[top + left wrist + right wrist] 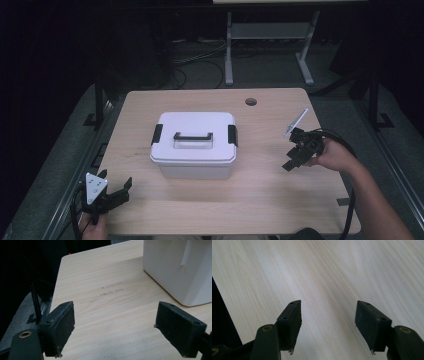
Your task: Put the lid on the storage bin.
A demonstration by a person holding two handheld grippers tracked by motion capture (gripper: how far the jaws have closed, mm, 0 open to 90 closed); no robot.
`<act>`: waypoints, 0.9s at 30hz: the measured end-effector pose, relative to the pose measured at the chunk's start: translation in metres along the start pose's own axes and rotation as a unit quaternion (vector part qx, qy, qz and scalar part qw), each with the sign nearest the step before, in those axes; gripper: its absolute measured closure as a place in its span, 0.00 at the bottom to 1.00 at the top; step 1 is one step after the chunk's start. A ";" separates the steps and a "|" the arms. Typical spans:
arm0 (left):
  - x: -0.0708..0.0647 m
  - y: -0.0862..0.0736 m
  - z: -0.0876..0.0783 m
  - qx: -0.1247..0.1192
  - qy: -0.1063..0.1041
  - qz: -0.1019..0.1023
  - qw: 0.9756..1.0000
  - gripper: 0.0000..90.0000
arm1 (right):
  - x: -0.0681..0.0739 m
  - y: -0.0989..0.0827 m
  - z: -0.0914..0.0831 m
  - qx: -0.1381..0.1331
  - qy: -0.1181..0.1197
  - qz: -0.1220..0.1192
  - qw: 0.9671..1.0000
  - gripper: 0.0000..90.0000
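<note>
A white plastic box [194, 145] with a lid, a black handle [193, 136] and black side latches [232, 135] stands in the middle of the wooden table [260, 190]. My left gripper [116, 192] rests at the table's front left corner, open, with nothing between its jaws; its own view has the box's corner [180, 270] ahead on the right. To the right of the box, a hand holds my right gripper [290, 161] just above the table, pointing down and left, open and empty. Below the right gripper's jaws lies bare wood [327, 277].
A round cable hole [251, 102] is near the table's far edge. Grey desk legs [228, 50] and cables lie on the dark floor behind. The table's left edge [58, 282] drops to a dark gap beside my left gripper.
</note>
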State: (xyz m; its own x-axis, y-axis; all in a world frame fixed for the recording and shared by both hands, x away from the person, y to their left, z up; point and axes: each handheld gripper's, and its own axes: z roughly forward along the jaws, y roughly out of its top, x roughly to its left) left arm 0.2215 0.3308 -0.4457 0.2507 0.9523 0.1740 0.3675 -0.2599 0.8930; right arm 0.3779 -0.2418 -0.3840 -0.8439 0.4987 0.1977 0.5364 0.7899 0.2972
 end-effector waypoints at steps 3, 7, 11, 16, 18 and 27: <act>0.000 0.000 0.000 0.000 0.000 -0.001 1.000 0.17 | 0.000 -0.004 0.002 -0.002 0.002 0.002 1.000 0.42; -0.001 0.000 0.000 0.000 -0.001 0.000 1.000 0.17 | 0.000 -0.010 0.006 -0.002 0.004 0.006 1.000 0.41; -0.001 0.000 0.000 0.000 -0.001 0.001 1.000 0.17 | -0.001 -0.017 0.009 -0.002 0.005 0.012 1.000 0.41; -0.001 0.000 0.000 -0.001 -0.001 0.001 1.000 0.17 | -0.002 -0.024 0.010 -0.004 0.006 0.016 1.000 0.41; -0.002 0.000 -0.001 -0.001 0.000 0.001 1.000 0.17 | -0.002 -0.026 0.011 -0.003 0.006 0.018 1.000 0.41; -0.002 0.001 -0.001 0.000 0.000 0.002 1.000 0.17 | -0.003 -0.037 0.014 -0.007 0.009 0.026 1.000 0.41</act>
State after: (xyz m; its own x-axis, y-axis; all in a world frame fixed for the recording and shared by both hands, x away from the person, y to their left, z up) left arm 0.2206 0.3290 -0.4452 0.2526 0.9511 0.1777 0.3669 -0.2641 0.8920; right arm 0.3603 -0.2675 -0.4087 -0.8144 0.5329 0.2297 0.5801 0.7577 0.2990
